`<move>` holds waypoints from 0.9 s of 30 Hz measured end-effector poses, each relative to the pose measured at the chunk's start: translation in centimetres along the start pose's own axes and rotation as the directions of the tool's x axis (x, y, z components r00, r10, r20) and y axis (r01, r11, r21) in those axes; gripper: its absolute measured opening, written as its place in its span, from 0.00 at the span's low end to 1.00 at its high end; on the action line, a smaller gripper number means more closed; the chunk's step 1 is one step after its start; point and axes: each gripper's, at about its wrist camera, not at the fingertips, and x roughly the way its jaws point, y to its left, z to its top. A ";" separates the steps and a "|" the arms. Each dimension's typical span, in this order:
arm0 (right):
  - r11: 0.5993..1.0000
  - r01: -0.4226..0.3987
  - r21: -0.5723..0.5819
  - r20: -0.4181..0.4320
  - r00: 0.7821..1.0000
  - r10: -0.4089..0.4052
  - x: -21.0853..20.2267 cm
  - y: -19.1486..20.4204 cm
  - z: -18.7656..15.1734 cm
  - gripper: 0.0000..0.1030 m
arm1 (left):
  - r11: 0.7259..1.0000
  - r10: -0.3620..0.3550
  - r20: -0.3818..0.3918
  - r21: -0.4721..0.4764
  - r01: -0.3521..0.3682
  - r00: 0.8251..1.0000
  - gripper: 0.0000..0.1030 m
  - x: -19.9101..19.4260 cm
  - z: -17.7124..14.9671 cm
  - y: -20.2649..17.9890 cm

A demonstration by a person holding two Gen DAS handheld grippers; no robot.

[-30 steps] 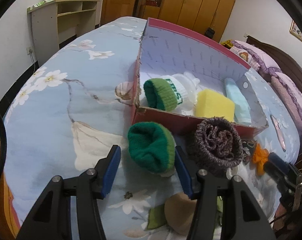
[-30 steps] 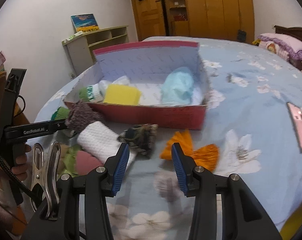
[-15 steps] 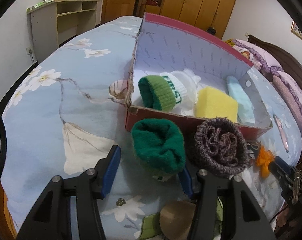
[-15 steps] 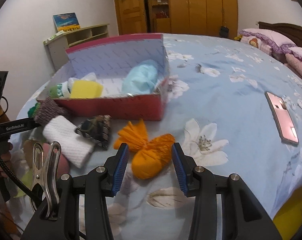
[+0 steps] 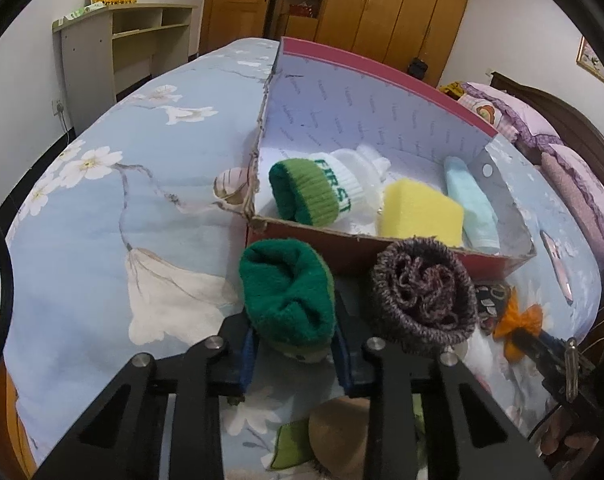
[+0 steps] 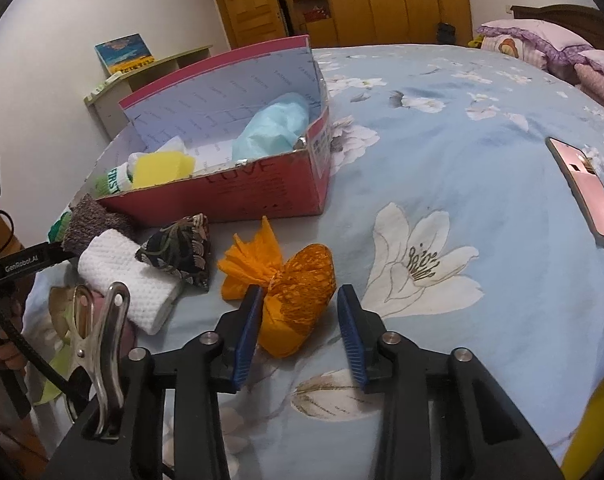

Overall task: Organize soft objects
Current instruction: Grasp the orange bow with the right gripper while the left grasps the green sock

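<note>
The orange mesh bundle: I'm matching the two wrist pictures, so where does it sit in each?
Left wrist view: the orange mesh bundle is small at the right edge, past the grey-purple knit roll.
Right wrist view: it lies low in the centre, between the pads of the closing right tool.
Shared landmark: the red box, which holds the yellow sponge.

Sponge (image 5: pixel 420 214) in box (image 5: pixel 382 246), rolls (image 5: pixel 422 294) before it.
</note>
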 end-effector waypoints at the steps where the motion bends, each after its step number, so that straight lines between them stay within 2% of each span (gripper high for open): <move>1: 1.000 -0.002 -0.008 0.002 1.000 0.002 0.0 0.1 0.0 0.30 | 1.000 -0.002 0.001 -0.007 0.002 1.000 0.30 -0.1 0.0 0.2; 6: 0.999 0.007 -0.043 0.034 0.999 -0.006 -0.5 1.0 -0.1 0.26 | 1.000 0.005 0.015 -0.006 -0.005 1.000 0.29 -1.0 0.1 0.4; 16: 0.999 -0.007 -0.052 0.055 0.998 0.010 -1.9 1.5 0.0 0.26 | 1.000 0.001 0.077 0.015 -0.002 0.997 0.29 -4.0 0.6 0.3; 20: 0.998 0.007 -0.063 0.058 0.998 -0.004 -2.7 2.0 0.6 0.26 | 0.999 0.009 0.084 0.035 -0.011 0.996 0.29 -4.9 2.1 -0.2; 25: 0.998 0.013 -0.063 0.075 0.997 -0.008 -4.6 2.2 1.7 0.26 | 0.998 0.010 0.129 0.056 -0.017 0.992 0.29 -6.3 4.3 -0.9; 27: 0.999 -0.011 -0.034 0.066 0.998 0.013 -5.0 1.8 2.2 0.26 | 0.999 -0.007 0.128 0.048 0.001 0.992 0.29 -6.4 5.0 -1.1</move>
